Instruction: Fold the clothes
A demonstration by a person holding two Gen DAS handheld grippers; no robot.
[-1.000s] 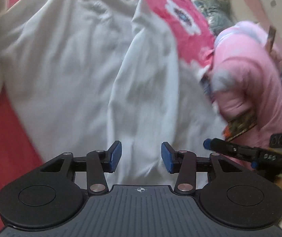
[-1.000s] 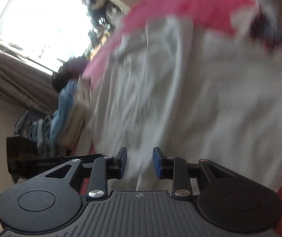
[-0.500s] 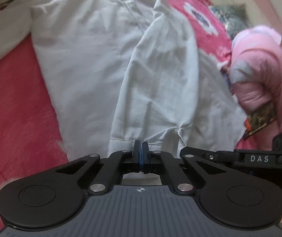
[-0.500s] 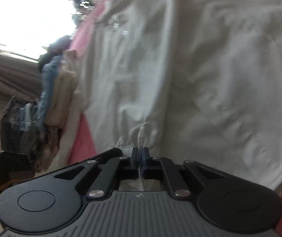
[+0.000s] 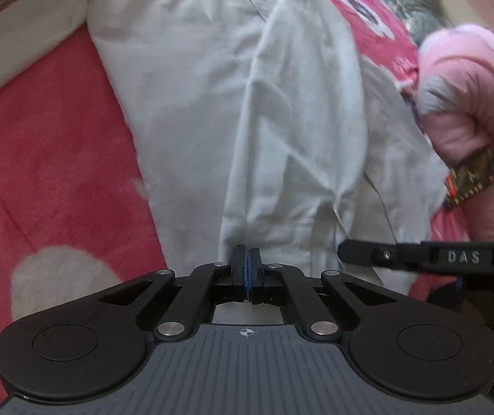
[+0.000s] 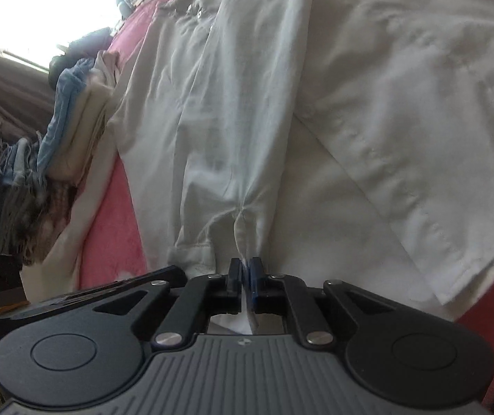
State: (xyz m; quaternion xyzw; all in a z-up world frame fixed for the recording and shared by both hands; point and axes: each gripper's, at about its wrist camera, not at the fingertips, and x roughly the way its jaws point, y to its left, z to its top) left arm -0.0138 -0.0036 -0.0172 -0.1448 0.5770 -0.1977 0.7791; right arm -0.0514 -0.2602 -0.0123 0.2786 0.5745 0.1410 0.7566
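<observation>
While a pink-red blanket (image 5: 49, 159) with pale flower shapes fills the ground of both views, one white shirt (image 5: 212, 97) lies spread across it, collar at the far end and hem at the near edge. One sleeve (image 5: 302, 128) lies folded lengthwise over the body of the shirt, its cuff nearest the cameras.

At the far right of the left wrist view a person in a pink padded coat (image 5: 465, 97) bends over the blanket edge, just beyond the shirt's right side. Only the right wrist view shows the stack of folded clothes (image 6: 73, 117) at the far left, blue and cream layers on darker ones, beside the shirt's left edge, with a bright window (image 6: 42, 3) and one brown curtain (image 6: 1, 97) behind it. That view also shows a second, short sleeve (image 6: 430, 138) lying out to the right.

Two grippers are in play. The left gripper (image 5: 246, 263) has its blue pads pressed together on the shirt's cuff edge. The right gripper (image 6: 245, 269) has a pinched ridge of white fabric between its pads, and its jaws are opening, a thin gap showing. In the left view its black finger (image 5: 413, 254) reaches in from the right, over the shirt's near hem.
</observation>
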